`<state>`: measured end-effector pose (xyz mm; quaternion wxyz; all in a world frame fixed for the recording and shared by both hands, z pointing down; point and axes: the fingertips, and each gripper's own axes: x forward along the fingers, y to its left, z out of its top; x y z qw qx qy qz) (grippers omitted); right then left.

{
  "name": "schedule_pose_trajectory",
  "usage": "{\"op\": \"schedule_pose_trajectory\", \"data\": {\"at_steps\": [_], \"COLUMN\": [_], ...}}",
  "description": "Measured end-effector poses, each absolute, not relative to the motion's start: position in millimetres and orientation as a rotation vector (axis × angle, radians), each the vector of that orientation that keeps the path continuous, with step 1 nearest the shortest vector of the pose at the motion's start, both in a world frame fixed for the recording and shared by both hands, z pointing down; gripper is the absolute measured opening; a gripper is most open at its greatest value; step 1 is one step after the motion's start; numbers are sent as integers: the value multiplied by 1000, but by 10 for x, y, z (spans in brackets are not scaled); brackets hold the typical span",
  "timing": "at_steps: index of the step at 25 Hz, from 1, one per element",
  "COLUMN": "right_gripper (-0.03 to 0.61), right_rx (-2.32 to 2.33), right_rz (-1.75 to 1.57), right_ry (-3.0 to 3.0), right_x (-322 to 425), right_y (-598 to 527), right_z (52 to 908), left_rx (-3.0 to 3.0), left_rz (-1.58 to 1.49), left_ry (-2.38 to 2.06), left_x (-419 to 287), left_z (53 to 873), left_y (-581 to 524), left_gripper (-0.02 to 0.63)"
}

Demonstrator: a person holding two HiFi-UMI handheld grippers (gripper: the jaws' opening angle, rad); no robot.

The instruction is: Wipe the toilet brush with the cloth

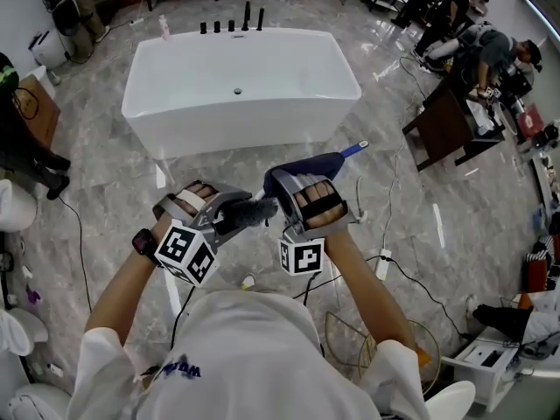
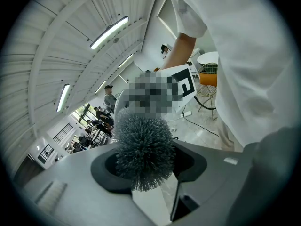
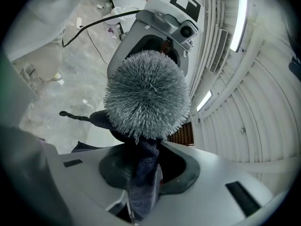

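Note:
The toilet brush's grey bristle head (image 1: 255, 210) sticks out to the right from my left gripper (image 1: 231, 218), which is shut on the brush. In the left gripper view the bristle head (image 2: 145, 154) fills the space just ahead of the jaws and hides them. My right gripper (image 1: 277, 201) faces it from the right, shut on a dark blue cloth (image 1: 304, 168) draped over the gripper. In the right gripper view the cloth (image 3: 143, 175) hangs pinched between the jaws. Directly ahead the bristle head (image 3: 146, 95) touches the cloth's top, with the left gripper (image 3: 160, 29) behind it.
A white bathtub (image 1: 236, 86) with black taps (image 1: 233, 23) stands ahead on the marble floor. Cables and a white power strip (image 1: 382, 265) lie to the right, near a wire basket (image 1: 389, 344). People work at a dark desk (image 1: 446, 125) at the top right. A toilet (image 1: 12, 206) is on the left.

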<state>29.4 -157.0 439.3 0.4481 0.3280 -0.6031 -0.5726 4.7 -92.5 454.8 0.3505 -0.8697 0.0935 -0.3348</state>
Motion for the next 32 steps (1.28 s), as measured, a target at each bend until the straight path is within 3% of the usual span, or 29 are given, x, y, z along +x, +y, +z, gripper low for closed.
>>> {"op": "schedule_pose_trajectory", "data": {"at_steps": [32], "right_gripper": [86], "right_rx": [926], "right_rz": [-1241], "right_ry": [-1353], "right_x": [1162], "right_y": [-1915], "right_z": [4422], "left_rx": [-2227], "left_rz": [-878], "left_ry": [225], "left_x": [61], "left_z": [4561], "left_y": [-862], "left_gripper": [215]}}
